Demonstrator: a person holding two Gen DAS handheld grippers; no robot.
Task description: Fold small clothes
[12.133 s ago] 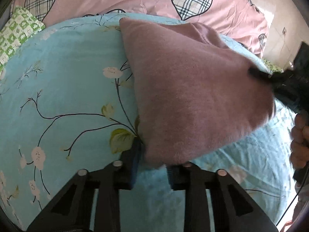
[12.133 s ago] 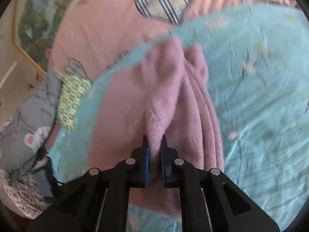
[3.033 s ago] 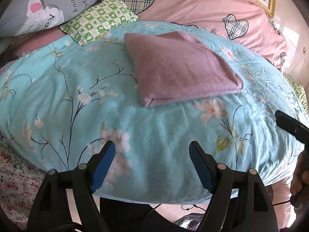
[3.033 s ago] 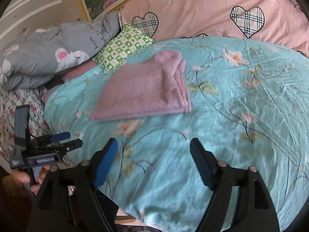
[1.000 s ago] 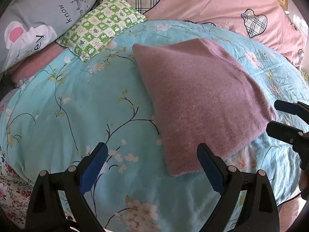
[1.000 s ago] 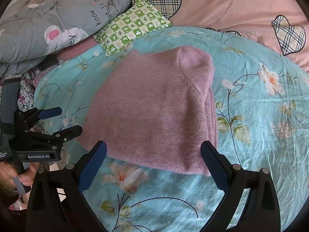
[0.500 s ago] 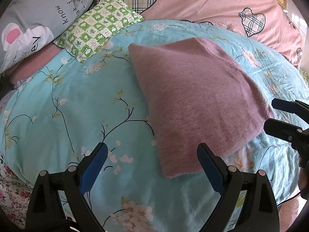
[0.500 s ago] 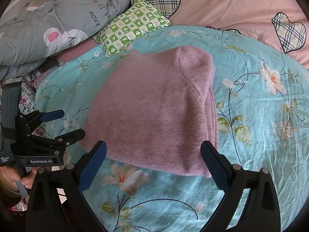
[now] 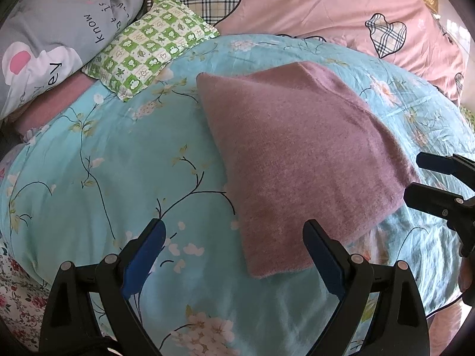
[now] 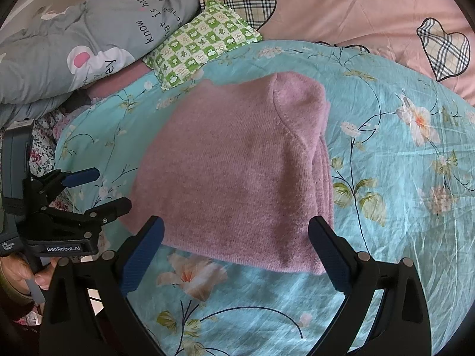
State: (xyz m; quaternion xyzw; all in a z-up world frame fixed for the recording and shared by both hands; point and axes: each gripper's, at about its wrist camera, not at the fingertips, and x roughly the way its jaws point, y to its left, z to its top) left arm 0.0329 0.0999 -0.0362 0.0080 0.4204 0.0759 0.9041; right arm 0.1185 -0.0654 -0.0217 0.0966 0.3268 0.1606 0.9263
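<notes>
A mauve knit garment (image 9: 299, 160) lies folded flat on the blue floral quilt (image 9: 104, 172); it also shows in the right wrist view (image 10: 237, 172). My left gripper (image 9: 234, 237) is open and empty, its jaws wide apart just in front of the garment's near left corner. My right gripper (image 10: 236, 234) is open and empty, its jaws spanning the garment's near edge. The right gripper shows at the right of the left wrist view (image 9: 415, 178), beside the garment's right corner. The left gripper shows at the left of the right wrist view (image 10: 112, 190), beside the garment's left corner.
A green checked cushion (image 9: 148, 44), a grey printed pillow (image 9: 59, 29) and a pink duvet with plaid hearts (image 9: 326, 9) lie behind the quilt. The bed edge with a flowered sheet (image 9: 14, 290) drops off at lower left.
Both grippers have edged slightly closer to the garment and stay open. The garment has not moved.
</notes>
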